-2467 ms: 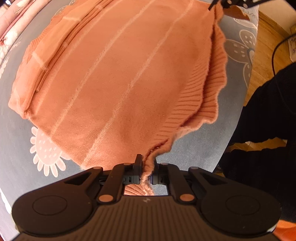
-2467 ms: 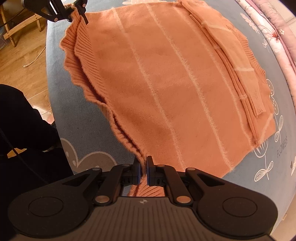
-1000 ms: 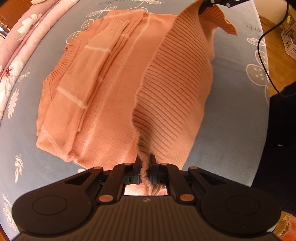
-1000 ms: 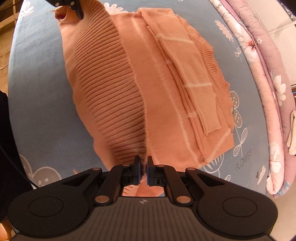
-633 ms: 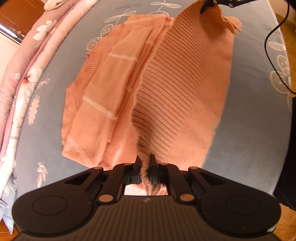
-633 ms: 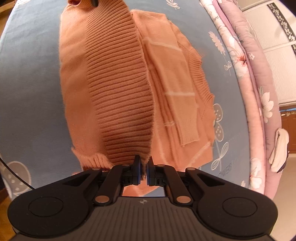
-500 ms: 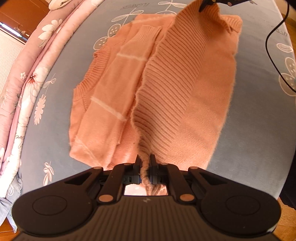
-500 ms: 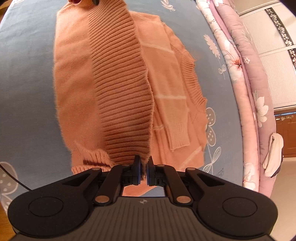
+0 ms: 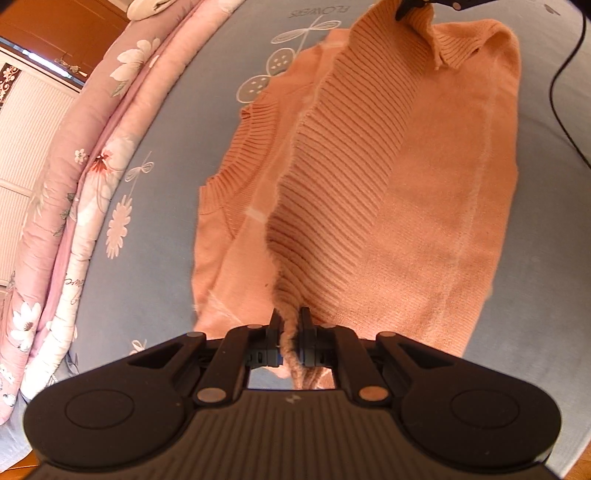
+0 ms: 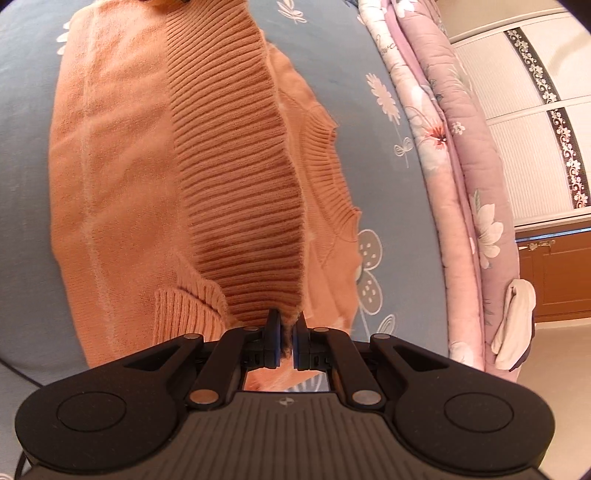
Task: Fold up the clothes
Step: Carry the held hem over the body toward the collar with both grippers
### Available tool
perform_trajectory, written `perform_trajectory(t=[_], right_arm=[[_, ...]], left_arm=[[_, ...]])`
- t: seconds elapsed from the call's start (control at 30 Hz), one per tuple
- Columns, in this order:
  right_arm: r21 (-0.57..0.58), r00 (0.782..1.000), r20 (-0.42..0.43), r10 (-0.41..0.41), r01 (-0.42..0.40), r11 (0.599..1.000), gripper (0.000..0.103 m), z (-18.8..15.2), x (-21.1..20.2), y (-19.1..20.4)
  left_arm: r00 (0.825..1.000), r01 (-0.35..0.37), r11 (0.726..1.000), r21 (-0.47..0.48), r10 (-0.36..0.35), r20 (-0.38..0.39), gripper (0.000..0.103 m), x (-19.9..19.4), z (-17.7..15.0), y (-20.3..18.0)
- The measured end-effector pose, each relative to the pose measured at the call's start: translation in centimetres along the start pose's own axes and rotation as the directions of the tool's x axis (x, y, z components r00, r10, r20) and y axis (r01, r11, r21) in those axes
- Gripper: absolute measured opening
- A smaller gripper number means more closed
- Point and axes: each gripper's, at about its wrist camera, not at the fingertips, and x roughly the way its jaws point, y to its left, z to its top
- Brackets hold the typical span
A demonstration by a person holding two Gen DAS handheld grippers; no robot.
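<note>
An orange knit sweater lies on a grey-blue flowered bed cover, its ribbed hem band lifted and stretched between both grippers. My left gripper is shut on one corner of the hem. My right gripper is shut on the other corner; its tip also shows at the top of the left wrist view as the right gripper. In the right wrist view the sweater has the ribbed band draped over the folded sleeves toward the collar. The collar pokes out beyond the band.
A pink flowered quilt lies rolled along the far side of the bed; in the right wrist view the quilt has a white cloth hanging at its end. A black cable runs by the bed edge. Wardrobe doors stand behind.
Both grippers have carried the hem up and across the sweater toward the collar. The lower half now covers the folded sleeves, and the quilt has come into view.
</note>
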Motion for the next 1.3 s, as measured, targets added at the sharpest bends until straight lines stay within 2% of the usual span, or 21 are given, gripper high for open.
perform_trajectory(t=[0.47,0.67,0.97,1.3], right_arm=[[-0.002,0.99,0.012,-0.143,0.143,0.99,0.007,1.9,5.7,-4.4],[-0.026,0.987,0.004,-0.159,0.159,0.987,0.007,2.8,8.9,-5.2],[-0.041,0.982,-0.008,-0.187,0.187,0.981,0.007,3.4,11.2,-6.3],[-0.05,0.986,-0.037,-0.164,0.162,0.985,0.008,3.9,14.5,-6.4]], left_arm=[[0.995,-0.095,0.995,-0.007,0.095,0.018,0.005,4.3,2.4,5.2],[0.995,-0.1,0.995,-0.018,0.1,0.01,0.005,6.5,3.0,6.4],[0.994,-0.107,0.994,-0.029,0.108,0.01,0.006,8.8,3.6,8.2],[0.997,-0.074,0.996,-0.048,0.074,-0.014,0.006,11.8,3.6,8.8]])
